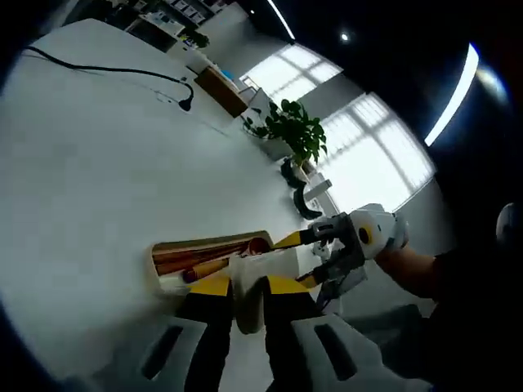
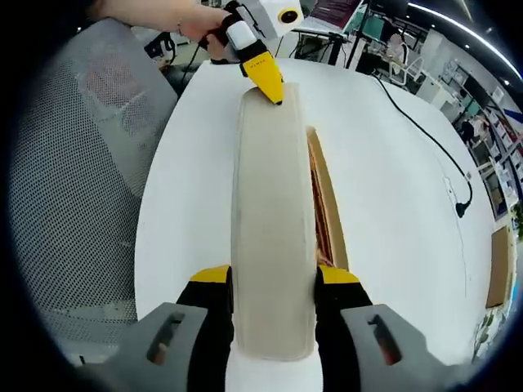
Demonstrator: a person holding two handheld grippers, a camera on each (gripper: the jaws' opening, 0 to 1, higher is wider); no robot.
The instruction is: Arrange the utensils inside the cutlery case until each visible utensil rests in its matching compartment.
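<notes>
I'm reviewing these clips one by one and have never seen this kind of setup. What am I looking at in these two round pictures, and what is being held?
There is no robot here: a person holds a pair of yellow-tipped tongs in each hand, and a fisheye camera rides on each pair, looking forward along it. In the left gripper view, the left tongs rise from the bottom edge; the right tongs come in from the right. In the right gripper view it is the reverse: the right tongs are at the bottom, the left tongs at the far end. Both pairs grip the ends of a long beige lid above a white table. Beside it lies the open cutlery case, with wooden utensils inside. A black cable crosses the table.
</notes>
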